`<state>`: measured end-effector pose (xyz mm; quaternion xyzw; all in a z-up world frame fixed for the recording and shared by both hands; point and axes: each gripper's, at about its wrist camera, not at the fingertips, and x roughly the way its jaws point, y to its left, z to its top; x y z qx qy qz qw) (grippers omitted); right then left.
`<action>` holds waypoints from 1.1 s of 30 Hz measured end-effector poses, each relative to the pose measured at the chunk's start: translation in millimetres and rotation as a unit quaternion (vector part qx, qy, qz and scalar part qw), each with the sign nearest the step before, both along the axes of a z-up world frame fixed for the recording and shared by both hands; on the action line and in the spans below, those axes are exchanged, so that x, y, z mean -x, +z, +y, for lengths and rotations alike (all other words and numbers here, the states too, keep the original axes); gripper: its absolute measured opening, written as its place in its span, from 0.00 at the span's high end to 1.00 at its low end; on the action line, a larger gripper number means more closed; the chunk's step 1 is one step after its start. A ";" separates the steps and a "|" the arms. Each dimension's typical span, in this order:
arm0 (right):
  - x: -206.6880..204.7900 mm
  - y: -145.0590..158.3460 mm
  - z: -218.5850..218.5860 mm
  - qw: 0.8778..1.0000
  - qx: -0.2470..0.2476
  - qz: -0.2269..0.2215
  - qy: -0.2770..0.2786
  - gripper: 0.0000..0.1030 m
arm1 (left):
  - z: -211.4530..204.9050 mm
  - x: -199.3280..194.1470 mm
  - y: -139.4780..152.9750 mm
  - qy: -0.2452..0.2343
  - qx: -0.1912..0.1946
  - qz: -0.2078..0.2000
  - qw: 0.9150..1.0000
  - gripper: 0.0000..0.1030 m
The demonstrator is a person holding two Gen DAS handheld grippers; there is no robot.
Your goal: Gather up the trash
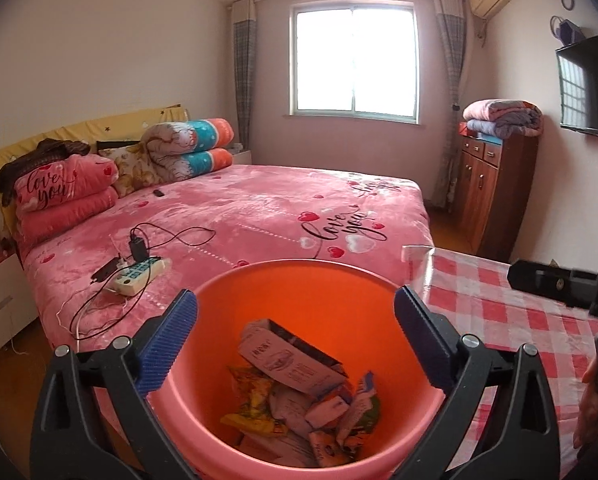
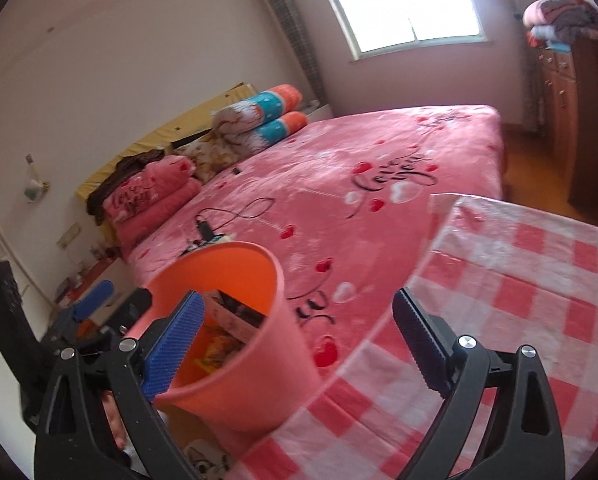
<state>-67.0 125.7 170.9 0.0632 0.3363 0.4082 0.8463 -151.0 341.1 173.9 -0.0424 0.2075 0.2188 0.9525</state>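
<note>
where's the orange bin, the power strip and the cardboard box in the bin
orange bin (image 1: 299, 292): left wrist view, inner back wall.
power strip (image 1: 137, 276): left wrist view, its top face, on the bed.
cardboard box (image 1: 295, 364): left wrist view, its printed side.

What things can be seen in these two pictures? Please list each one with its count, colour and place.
bin: one, orange-pink, between bed and table
trash: several wrappers and a carton, mixed colours, inside the bin
bed: one, pink heart cover, behind the bin
power strip: one, white, on the bed with black cables
folded quilts: several, pink and patterned, at the headboard
table: one, red-white check cloth, right
cabinet: one, brown, blankets on top
left gripper: open, blue pads, over the bin
right gripper: open, empty
</note>
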 end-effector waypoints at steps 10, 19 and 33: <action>21.5 -3.2 -55.8 0.995 0.046 -0.056 -0.069 0.09 | -46.6 -12.7 -2.1 -0.045 0.006 0.006 0.999 0.04; 33.4 -9.8 -111.6 0.988 0.063 -0.061 -0.131 0.09 | -95.1 -26.6 -17.5 -0.094 0.013 0.026 0.995 0.04; 56.0 -24.7 -195.6 0.971 0.081 -0.056 -0.216 0.09 | -178.3 -42.8 -37.5 -0.174 0.011 0.052 0.983 0.04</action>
